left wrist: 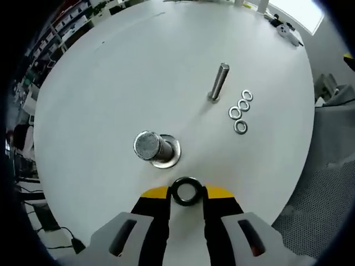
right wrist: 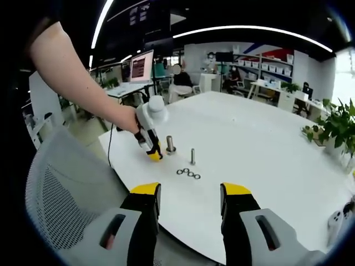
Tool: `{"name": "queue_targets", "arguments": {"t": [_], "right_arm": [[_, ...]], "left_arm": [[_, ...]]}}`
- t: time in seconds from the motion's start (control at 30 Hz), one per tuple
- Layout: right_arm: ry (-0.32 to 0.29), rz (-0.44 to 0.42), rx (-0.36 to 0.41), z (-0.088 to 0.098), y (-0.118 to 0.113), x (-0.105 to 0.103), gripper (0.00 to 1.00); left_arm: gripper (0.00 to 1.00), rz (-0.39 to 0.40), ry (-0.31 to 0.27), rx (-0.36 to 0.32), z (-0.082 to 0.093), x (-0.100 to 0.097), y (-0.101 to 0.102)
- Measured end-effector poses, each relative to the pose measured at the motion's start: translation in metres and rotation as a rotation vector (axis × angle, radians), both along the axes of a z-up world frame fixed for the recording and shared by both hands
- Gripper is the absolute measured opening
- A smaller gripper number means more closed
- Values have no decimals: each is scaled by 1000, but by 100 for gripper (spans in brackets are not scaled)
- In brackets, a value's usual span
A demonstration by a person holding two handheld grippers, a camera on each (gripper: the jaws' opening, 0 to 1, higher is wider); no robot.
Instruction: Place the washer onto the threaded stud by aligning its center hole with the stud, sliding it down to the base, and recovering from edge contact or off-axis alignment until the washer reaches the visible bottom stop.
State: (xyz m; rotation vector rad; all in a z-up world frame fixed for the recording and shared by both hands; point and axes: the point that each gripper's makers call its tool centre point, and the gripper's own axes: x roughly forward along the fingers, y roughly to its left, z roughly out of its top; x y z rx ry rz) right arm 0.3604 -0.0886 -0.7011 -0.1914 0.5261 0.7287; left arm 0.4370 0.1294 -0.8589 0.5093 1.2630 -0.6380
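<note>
1. Your left tool (left wrist: 187, 195) pinches a dark, round washer (left wrist: 186, 190) between its yellow-tipped jaws, just short of the thick stud (left wrist: 151, 146).
2. That stud stands on a shiny metal base (left wrist: 168, 155) on the smooth white table (left wrist: 111, 83).
3. Beyond, a thin threaded bolt (left wrist: 218, 82) stands beside four silver washers (left wrist: 241, 111).
4. Your right tool (right wrist: 189, 194) hangs wide open, holding nothing, above the table's edge.

Shiny metal washer (left wrist: 186, 191) (dark-rimmed), matt white table (left wrist: 111, 83).

the washer (left wrist: 186, 191) hides part of the left gripper (left wrist: 186, 200) tips.
</note>
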Motion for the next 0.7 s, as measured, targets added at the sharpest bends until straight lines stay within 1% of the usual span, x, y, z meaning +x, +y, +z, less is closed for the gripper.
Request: {"name": "queue_targets", "arguments": {"t": [0.1, 0.2, 0.3, 0.43, 0.57, 0.7], "right_arm": [[-3, 0, 1, 0, 0, 0, 45], [-3, -1, 2, 0, 0, 0, 45], [-5, -3, 2, 1, 0, 0, 45], [-6, -5, 2, 1, 0, 1, 45], [-6, -6, 1, 1, -1, 1, 45], [-7, -7, 3, 1, -1, 1, 45]], "left_arm": [[21, -8, 16, 11, 0, -2, 3], [21, -56, 16, 26, 0, -3, 2], [22, -50, 16, 17, 1, -4, 3], [24, -92, 26, 21, 0, -5, 3], [24, -92, 29, 14, 0, -5, 4], [24, -108, 36, 27, 0, -6, 3]]}}
